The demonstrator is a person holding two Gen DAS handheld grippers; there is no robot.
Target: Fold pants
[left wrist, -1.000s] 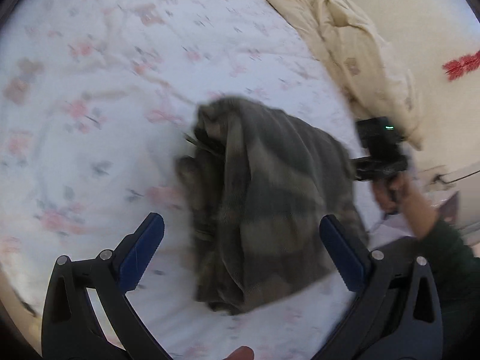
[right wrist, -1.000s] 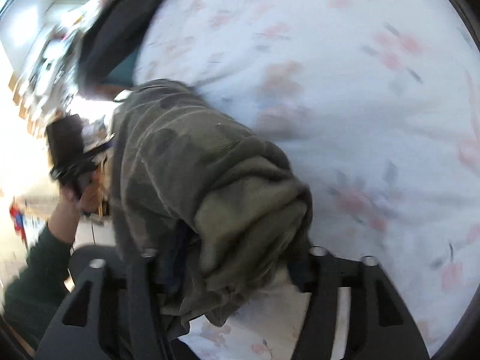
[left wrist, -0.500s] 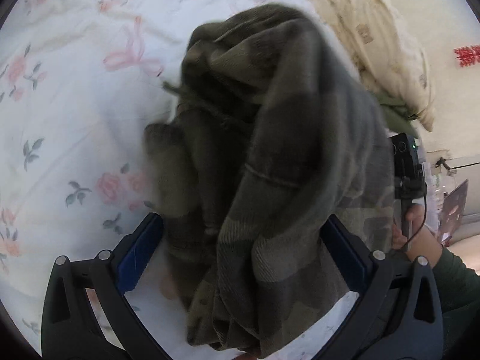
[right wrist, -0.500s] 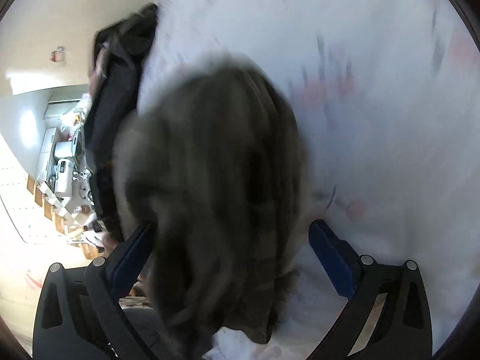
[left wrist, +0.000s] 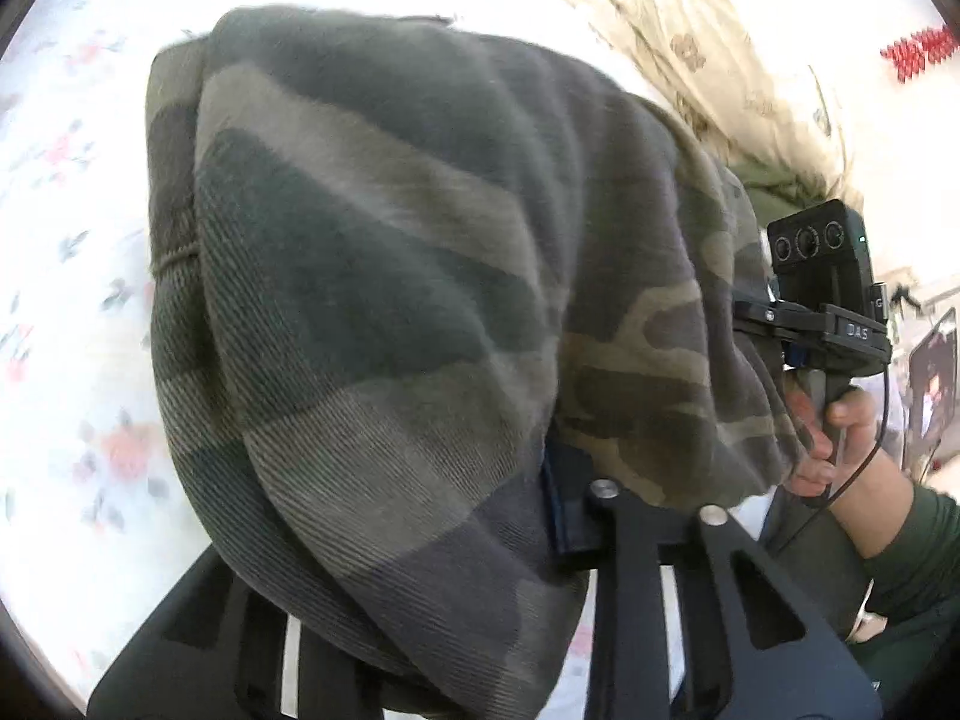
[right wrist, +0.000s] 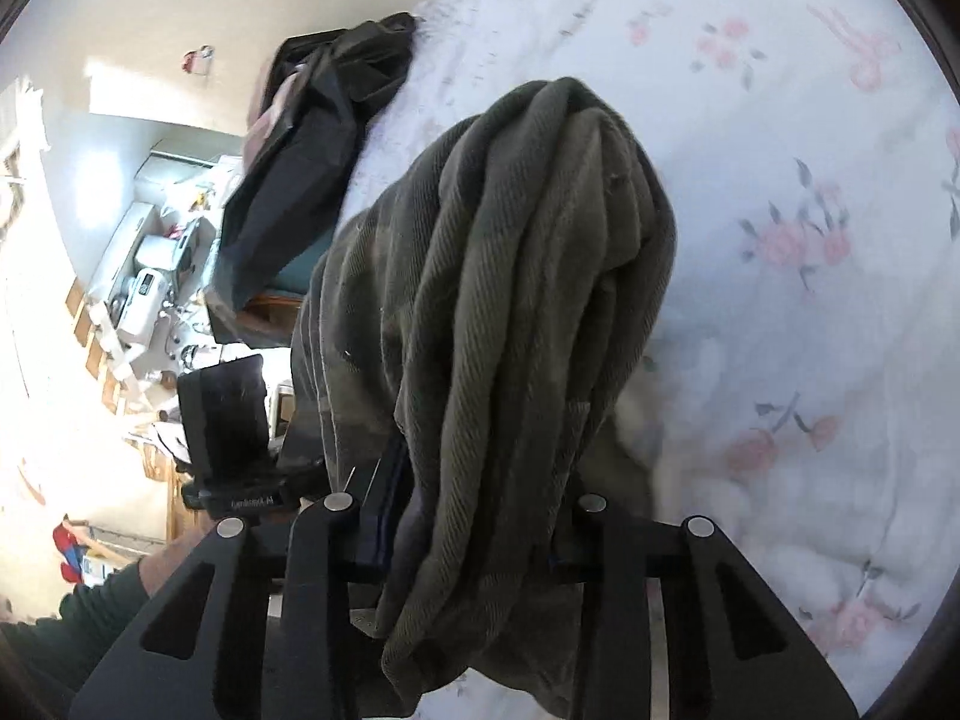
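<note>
Camouflage corduroy fills most of both wrist views: the pants (left wrist: 384, 276) are bunched into a thick bundle, green and brown patches across ribbed cloth, held up above the floral bedsheet (left wrist: 66, 240) between the two grippers.

From the left wrist camera, the left gripper (left wrist: 456, 540) has its jaws closing with the bundle between them. Its right finger with the blue pad (left wrist: 567, 504) lies against the cloth; the left finger is buried under the folds, so how firmly that side presses is hard to say. Cloth spills over the black frame and hangs toward the lens.

Across the bundle, at its right edge, the right gripper (left wrist: 774, 324) meets the fabric, with a hand (left wrist: 834, 438) wrapped round its grip and a dark green sleeve (left wrist: 912, 546) behind.

From the right wrist camera, the right gripper (right wrist: 474, 522) is also closing its jaws, and a rope-like gather of the pants (right wrist: 516, 312) runs down between them, pinched at the pads and draping over the frame. The left gripper's body (right wrist: 228, 420) shows at the lower left, beside the cloth.

A cream comforter (left wrist: 708, 42) lies crumpled at the far side of the bed, and a black garment (right wrist: 324, 138) hangs off the mattress edge. The room past it is cluttered and overexposed.
</note>
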